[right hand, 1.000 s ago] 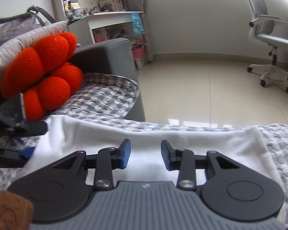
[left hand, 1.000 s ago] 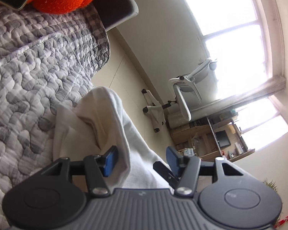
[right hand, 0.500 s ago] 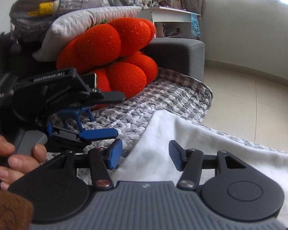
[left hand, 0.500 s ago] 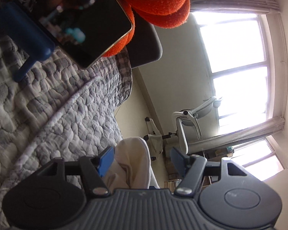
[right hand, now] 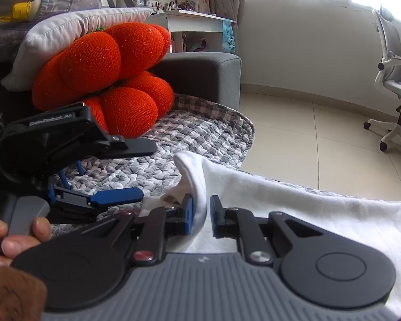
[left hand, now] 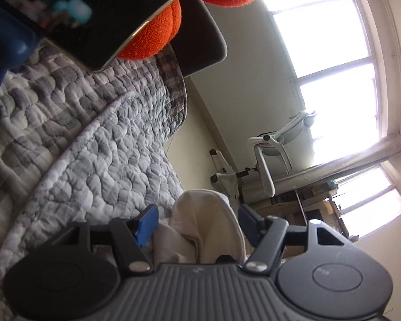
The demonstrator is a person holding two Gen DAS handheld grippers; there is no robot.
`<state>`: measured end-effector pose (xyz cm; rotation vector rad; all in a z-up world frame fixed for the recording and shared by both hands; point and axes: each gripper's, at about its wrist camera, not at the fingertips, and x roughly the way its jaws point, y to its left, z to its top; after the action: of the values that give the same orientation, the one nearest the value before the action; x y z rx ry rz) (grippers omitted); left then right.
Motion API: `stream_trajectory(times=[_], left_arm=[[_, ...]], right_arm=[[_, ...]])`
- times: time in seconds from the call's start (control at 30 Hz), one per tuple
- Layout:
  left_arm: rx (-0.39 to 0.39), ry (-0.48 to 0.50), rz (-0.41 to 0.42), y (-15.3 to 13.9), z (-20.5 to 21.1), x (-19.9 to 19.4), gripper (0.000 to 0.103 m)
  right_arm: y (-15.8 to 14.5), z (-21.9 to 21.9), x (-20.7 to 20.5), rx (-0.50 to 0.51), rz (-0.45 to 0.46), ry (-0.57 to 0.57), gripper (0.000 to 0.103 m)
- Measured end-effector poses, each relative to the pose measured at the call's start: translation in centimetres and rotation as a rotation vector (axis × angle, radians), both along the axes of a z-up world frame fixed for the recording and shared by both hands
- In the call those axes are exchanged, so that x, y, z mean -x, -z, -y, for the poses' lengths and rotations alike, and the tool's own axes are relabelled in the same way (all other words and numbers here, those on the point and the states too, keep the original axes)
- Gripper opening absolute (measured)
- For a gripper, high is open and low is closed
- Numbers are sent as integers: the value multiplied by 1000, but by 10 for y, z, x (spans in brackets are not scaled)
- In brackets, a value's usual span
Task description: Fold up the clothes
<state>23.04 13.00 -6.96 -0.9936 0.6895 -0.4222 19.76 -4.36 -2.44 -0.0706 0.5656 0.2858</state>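
white cotton fills the near part of the right wrist view: a white garment (right hand: 294,195) lies spread over a grey quilted cover (right hand: 173,144), reaching to the cover's front edge where the floor begins. one raised fold of it stands between the blue pads of the right hand-held gripper (right hand: 201,215), whose jaws are closing; the left pad touches the cloth, while a thin gap shows beside the right pad, so i cannot tell if the fold is pinched yet.

just left of it, the left hand-held gripper (right hand: 117,171) hangs low over the cover, its jaws parted one above the other, held by a hand (right hand: 16,238) at the picture's left edge. in the left wrist view a bunched hump of the same garment (left hand: 208,224) rises between its fingers (left hand: 147,223), which stand wide on either side without pressing on it: released.

further back on the cover rests an orange lobed cushion (right hand: 104,80), with a pale pillow (right hand: 80,29) on top of it and a grey bag (right hand: 48,0) behind. a dark grey sofa arm (right hand: 203,77) closes the cover's far edge. beyond that lies tiled floor (right hand: 307,123), a white desk (right hand: 197,26) against the wall, and a white office chair (right hand: 393,93) under the bright window (left hand: 331,53).
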Motion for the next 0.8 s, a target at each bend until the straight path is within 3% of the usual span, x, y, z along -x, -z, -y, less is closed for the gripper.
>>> stream_trajectory(times=[0.07,0.1,0.13,0.17,0.33,0.5,0.63,0.8], left_arm=[[-27,13,21,-3,1,-7,67],[-42,23,31,-4,0,-7,67],[-57,33,42,-6,-1,-8,67],[-80,47,50,-7,-1,-9,67],[-255,158,108,-13,11,-15,65],[-323,248,229,-30,24,-10,65],[-421,283,300,-37,42,-10,65],[-495,304,387,-55,57,-6,65]], right_arm=[[5,-4,-5,36,10,-2,24],[7,-6,-6,48,15,0,20],[6,-4,-4,43,33,10,10],[4,-1,-1,32,54,23,9],[-15,12,20,14,171,66,8],[-31,19,37,-27,252,61,8],[-39,26,53,-58,298,69,8],[-38,30,62,-79,303,76,8]])
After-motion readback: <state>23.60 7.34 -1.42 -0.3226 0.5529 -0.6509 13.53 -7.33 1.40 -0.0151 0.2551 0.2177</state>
